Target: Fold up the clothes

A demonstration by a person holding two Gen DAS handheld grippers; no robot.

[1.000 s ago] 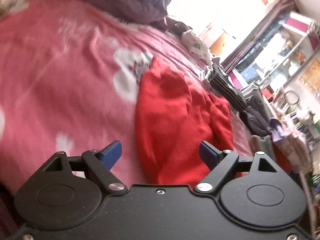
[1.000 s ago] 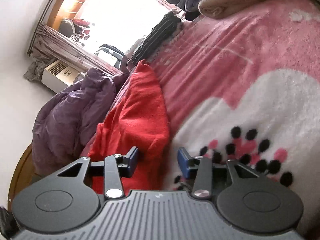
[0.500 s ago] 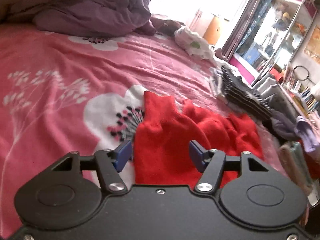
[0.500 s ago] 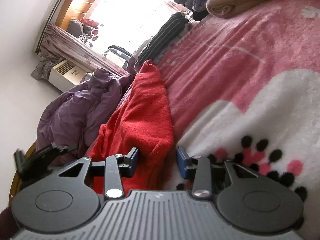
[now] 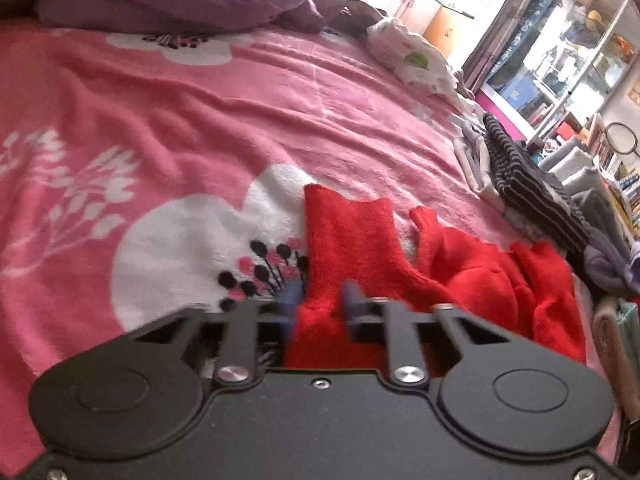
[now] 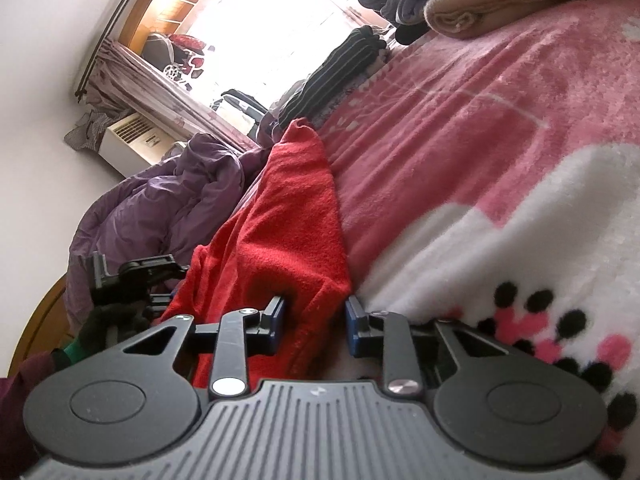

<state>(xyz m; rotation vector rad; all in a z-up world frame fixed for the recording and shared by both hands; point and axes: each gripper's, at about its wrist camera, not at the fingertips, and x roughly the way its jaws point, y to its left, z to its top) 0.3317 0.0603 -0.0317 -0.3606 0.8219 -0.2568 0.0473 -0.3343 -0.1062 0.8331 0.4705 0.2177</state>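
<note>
On the pink flowered blanket (image 5: 192, 120) the red sweater (image 5: 352, 240) lies flat, and your left gripper (image 5: 320, 304) has just squeezed onto one edge while your right gripper (image 6: 314, 322) closes around another, ready to fold.

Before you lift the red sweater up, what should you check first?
1. Left tool gripping the red sweater: its jaws have just been closing and the cloth is pinched between them: ok.
2. Right tool gripping: its jaws have just been closing, sweater edge between them, not pinched yet: not ok.
3. Pink blanket not caught in either tool: cannot tell.
4. Sweater lying flat: bunched and rumpled: not ok.
</note>
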